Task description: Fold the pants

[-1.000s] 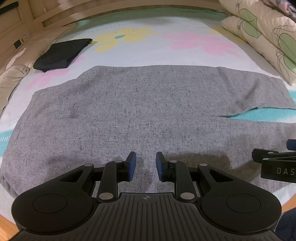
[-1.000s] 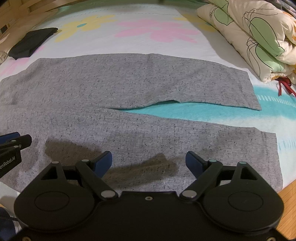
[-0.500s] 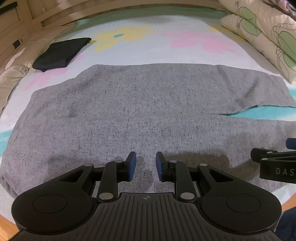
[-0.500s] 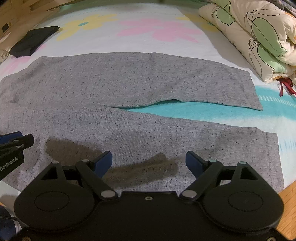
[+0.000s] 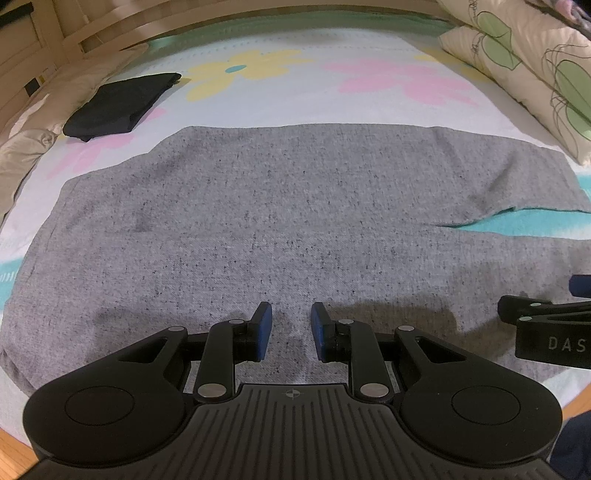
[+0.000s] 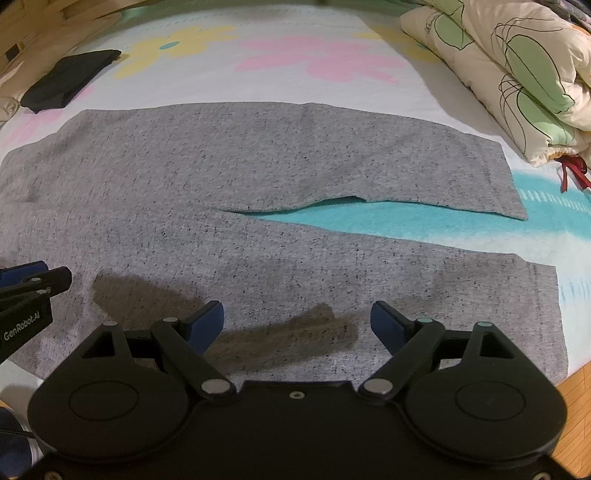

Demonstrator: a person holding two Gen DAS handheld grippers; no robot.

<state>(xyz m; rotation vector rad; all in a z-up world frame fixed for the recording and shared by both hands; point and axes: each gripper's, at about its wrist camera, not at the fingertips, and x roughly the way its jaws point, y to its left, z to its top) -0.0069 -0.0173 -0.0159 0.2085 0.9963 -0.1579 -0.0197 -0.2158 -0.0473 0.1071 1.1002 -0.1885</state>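
Note:
Grey speckled pants [image 5: 280,206] lie flat on the bed, waist to the left, two legs running right with a narrow gap between them [image 6: 332,173]. My left gripper [image 5: 290,328] hovers just above the near edge of the pants near the seat, jaws narrowly apart and empty. My right gripper [image 6: 297,319] hovers over the near leg, jaws wide open and empty. Each gripper shows at the edge of the other's view: the right one in the left wrist view [image 5: 546,325], the left one in the right wrist view [image 6: 33,284].
A folded black garment [image 5: 118,105] lies at the far left of the floral bedsheet [image 5: 332,99]. A rolled quilt [image 6: 517,70] sits at the far right, with a red ribbon [image 6: 572,171] beside it. A wooden bed frame [image 5: 110,26] runs along the back. The wooden floor [image 6: 576,398] lies beyond the near edge.
Both grippers have drifted slightly; the pants sit a little lower in the left view and higher in the right view. Jaws have not changed.

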